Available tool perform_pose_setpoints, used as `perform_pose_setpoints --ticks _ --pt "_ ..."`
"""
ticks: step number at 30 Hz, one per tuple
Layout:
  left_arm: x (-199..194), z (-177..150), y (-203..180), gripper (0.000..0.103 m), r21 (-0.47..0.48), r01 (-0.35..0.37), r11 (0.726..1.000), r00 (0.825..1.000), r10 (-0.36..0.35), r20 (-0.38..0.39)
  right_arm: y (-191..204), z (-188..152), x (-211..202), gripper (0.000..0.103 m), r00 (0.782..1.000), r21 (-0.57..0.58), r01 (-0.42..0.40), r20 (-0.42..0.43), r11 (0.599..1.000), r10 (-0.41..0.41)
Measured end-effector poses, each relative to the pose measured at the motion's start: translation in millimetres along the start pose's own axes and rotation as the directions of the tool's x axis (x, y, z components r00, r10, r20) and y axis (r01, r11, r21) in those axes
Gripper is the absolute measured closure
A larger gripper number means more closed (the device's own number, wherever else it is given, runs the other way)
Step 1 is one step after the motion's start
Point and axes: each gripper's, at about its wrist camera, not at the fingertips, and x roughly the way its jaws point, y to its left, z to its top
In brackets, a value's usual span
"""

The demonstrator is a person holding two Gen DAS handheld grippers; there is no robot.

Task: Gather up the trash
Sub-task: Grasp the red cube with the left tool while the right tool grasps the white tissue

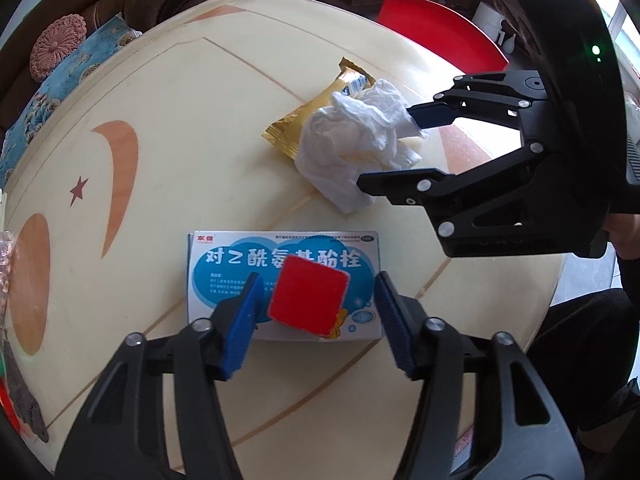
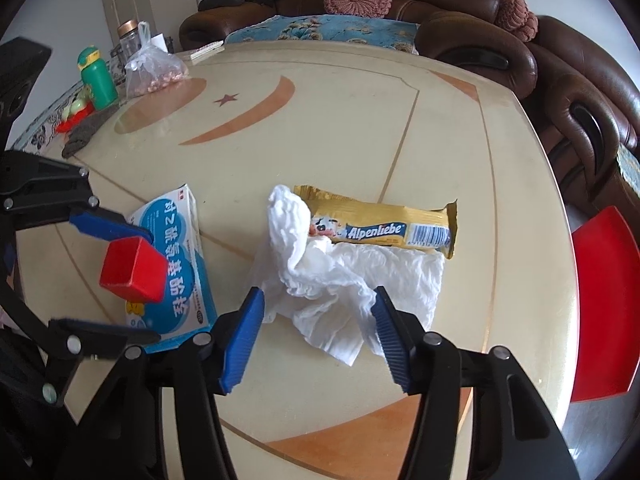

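A crumpled white tissue (image 2: 320, 264) lies on the cream round table (image 2: 320, 128), partly over a gold Alpenliebe wrapper (image 2: 380, 220). My right gripper (image 2: 319, 290) stands open astride the tissue, its blue pads at the tissue's edges without squeezing it. In the left wrist view the same right gripper (image 1: 386, 147) brackets the tissue (image 1: 352, 144) beside the wrapper (image 1: 308, 120). A red cube (image 1: 308, 296) rests on a white and blue medicine box (image 1: 224, 264). My left gripper (image 1: 318, 276) is open around the cube, with a gap at one pad. The right wrist view shows this left gripper (image 2: 153, 285), cube (image 2: 134, 270) and box (image 2: 180, 248).
At the table's far left stand a green bottle (image 2: 96, 80), a plastic bag of nuts (image 2: 154, 70), a glass jar (image 2: 128, 36) and a grey cloth (image 2: 84, 132). A red stool (image 2: 600, 300) sits off the right edge. A brown sofa (image 2: 560, 80) rings the far side.
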Motion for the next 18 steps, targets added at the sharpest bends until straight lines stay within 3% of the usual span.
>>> perform_pose_setpoints --ticks 3,7,10,13,18 --pt "-0.8 0.4 1.8 0.055 -0.008 0.003 1.0 1.0 -0.003 0.005 1.5 -0.8 3.0 0.049 1.0 -0.005 0.013 0.0 1.0 -0.013" --pt "-0.5 1.0 3.7 0.059 -0.015 0.002 1.0 1.0 -0.001 0.01 2.5 -0.4 4.5 0.069 1.0 -0.007 0.022 0.002 1.0 -0.022" --pt "-1.1 0.0 1.2 0.06 -0.015 -0.001 1.0 1.0 0.001 0.014 2.3 0.8 5.2 0.071 1.0 -0.001 0.021 0.003 1.0 -0.021" --pt "-1.4 -0.6 0.0 0.064 -0.018 -0.014 1.0 1.0 0.014 0.017 2.3 0.9 1.9 0.083 1.0 0.011 0.019 0.019 1.0 -0.019" --pt "-3.3 -2.4 3.6 0.068 -0.034 -0.001 0.999 1.0 0.002 0.017 8.0 0.5 -1.2 0.09 0.998 -0.011 0.051 0.031 0.999 -0.051"
